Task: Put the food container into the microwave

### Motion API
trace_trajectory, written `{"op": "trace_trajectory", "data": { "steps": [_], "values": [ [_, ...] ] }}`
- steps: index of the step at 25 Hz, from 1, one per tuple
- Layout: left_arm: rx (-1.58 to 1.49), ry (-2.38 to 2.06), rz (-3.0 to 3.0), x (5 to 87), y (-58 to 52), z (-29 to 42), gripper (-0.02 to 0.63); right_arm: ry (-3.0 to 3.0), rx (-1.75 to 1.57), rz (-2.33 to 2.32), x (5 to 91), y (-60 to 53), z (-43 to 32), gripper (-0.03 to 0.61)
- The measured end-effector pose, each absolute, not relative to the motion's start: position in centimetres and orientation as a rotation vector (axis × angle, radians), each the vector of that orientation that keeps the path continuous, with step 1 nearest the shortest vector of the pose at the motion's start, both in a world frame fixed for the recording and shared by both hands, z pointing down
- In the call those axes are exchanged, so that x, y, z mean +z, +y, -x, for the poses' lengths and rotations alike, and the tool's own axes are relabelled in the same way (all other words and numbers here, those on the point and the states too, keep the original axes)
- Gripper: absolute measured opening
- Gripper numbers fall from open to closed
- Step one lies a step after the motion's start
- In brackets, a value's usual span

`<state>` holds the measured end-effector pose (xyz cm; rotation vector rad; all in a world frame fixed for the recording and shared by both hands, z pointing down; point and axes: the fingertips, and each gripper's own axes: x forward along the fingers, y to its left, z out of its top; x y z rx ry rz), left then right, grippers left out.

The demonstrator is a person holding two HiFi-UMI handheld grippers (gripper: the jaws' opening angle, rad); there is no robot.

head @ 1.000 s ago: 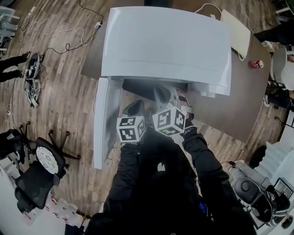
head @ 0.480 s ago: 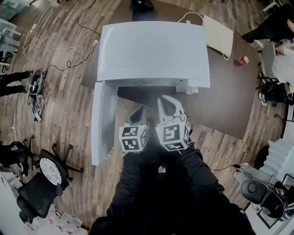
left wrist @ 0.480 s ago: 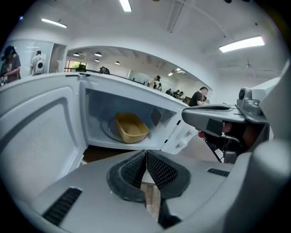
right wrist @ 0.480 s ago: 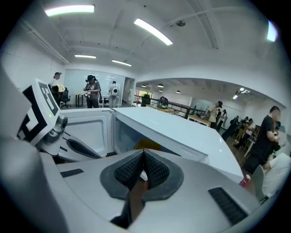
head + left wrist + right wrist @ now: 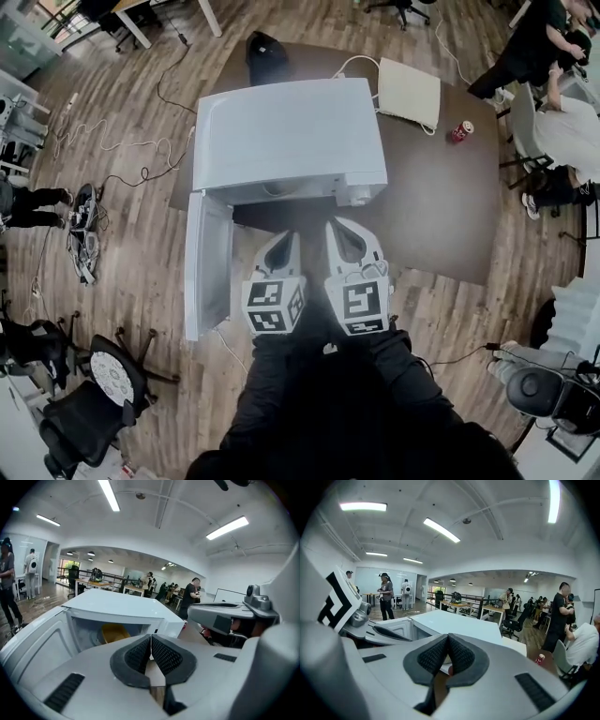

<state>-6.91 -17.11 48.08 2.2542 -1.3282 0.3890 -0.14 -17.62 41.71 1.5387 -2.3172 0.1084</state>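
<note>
The left claw (image 5: pixel 151 641) and right claw (image 5: pixel 448 641) are both pressed together on nothing. What looks like the yellow food container (image 5: pixel 115 633) sits inside the microwave (image 5: pixel 291 136). The open door (image 5: pixel 206 262), at nine o'clock from the claws, wants a broad, even push shut.

Microwave (image 5: pixel 291 131) and can (image 5: pixel 460 131) on table (image 5: pixel 441 220)

Black sleeves (image 5: pixel 267 380) meet pale grey left gripper (image 5: pixel 151 638) and right gripper (image 5: pixel 448 637) with dark ribbed fingers (image 5: pixel 165 656).
</note>
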Motion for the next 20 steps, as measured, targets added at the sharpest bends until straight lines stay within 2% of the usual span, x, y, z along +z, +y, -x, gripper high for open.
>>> {"op": "trace_trajectory", "data": {
  "steps": [7, 20],
  "values": [
    [0.333, -1.333, -2.353, 43.3, -15.6, 4.1, 0.034, -2.358, 0.059, -1.604, 37.6, -15.0, -2.1, 0.023],
    [0.285, -1.365, -2.447, 39.0, -13.6, 2.4, 0.034, -2.422, -0.067, -1.645, 33.2, -12.5, -3.2, 0.023]
  ]
}}
